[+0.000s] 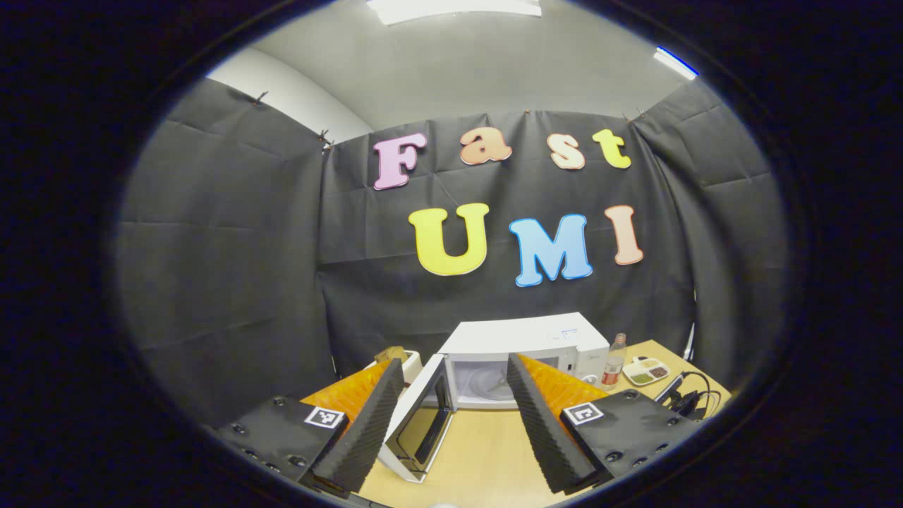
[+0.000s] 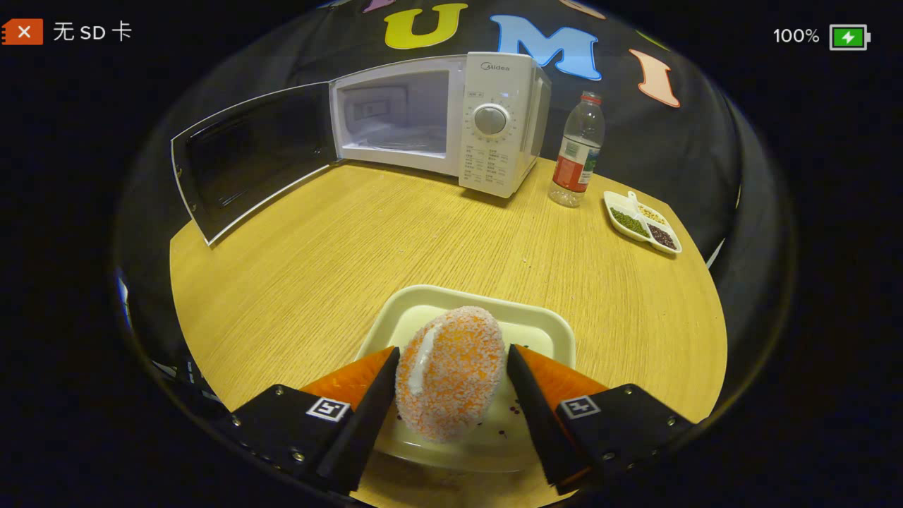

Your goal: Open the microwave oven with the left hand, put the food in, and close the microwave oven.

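Holding a sugar-crusted orange doughnut (image 2: 450, 370) between the right tongs (image 2: 451, 395), both fingers pressing against its sides, just above a pale rectangular tray (image 2: 543, 326) lying on the round wooden desk (image 2: 353, 254). Standing at the far side of that desk, a white microwave oven (image 2: 494, 120) with its door (image 2: 247, 155) swung wide to the left and its cavity showing bare. Standing just right of the oven, a clear plastic bottle (image 2: 578, 152) with a red label, and beyond it near the desk edge, a small divided dish (image 2: 643, 222) of beans and grains. Hovering with the left tongs (image 1: 455, 416) spread wide and gripping nothing, well back from the open door (image 1: 423, 423), the oven (image 1: 525, 349) facing them from behind it. Lying at the right edge of the desk (image 1: 487, 451) in the left gripper view, some black cables (image 1: 688, 398) beside the dish (image 1: 645, 370) and bottle (image 1: 614, 361).
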